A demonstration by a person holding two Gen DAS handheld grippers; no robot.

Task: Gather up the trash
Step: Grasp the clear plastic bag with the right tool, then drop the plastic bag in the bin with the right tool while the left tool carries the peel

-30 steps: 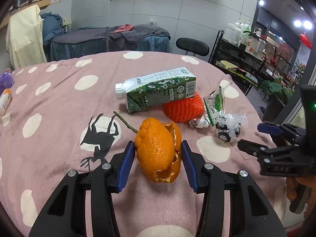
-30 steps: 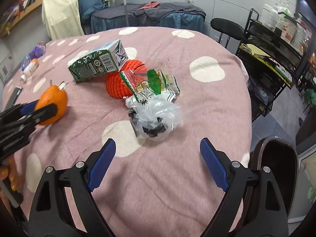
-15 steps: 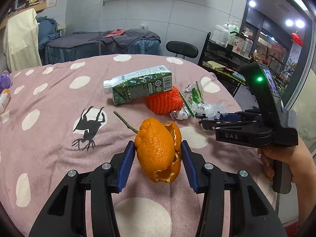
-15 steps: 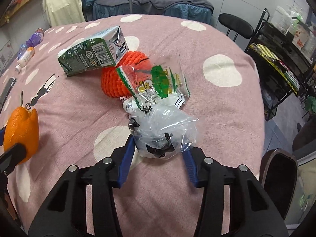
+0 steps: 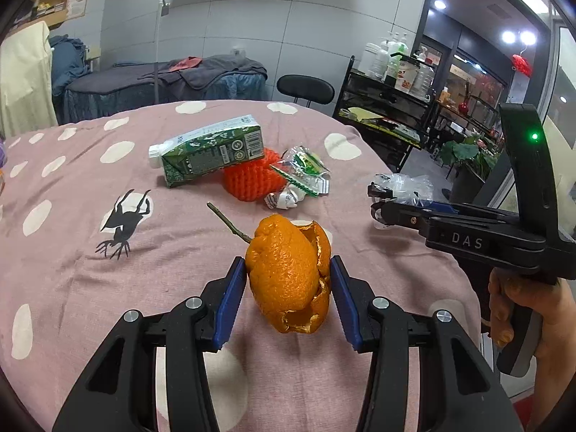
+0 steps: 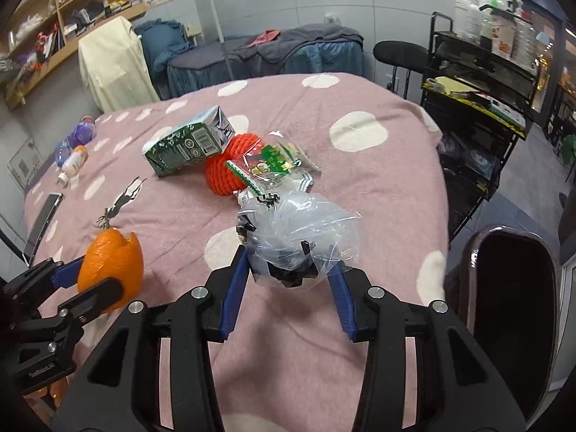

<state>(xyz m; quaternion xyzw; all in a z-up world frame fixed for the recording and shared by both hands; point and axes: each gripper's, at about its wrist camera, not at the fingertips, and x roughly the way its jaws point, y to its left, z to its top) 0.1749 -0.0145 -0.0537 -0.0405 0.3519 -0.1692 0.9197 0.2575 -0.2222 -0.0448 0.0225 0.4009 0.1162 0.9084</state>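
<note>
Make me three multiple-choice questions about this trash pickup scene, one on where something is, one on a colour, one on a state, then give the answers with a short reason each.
1. Where does the green carton lie?
A. Leaning on the orange foam net
B. Inside the dark bin
C. Between the left gripper's fingers

2. What colour is the tablecloth?
A. Blue with stripes
B. Pink with white dots
C. Plain grey

3. What is the right gripper doing?
A. Open over the carton
B. Shut on nothing
C. Shut on the clear plastic bag

Answers: 1 A, its far end rests on the net. 2 B, dots show in both views. 3 C, both pads press the bag; the left gripper holds the orange peel.
</note>
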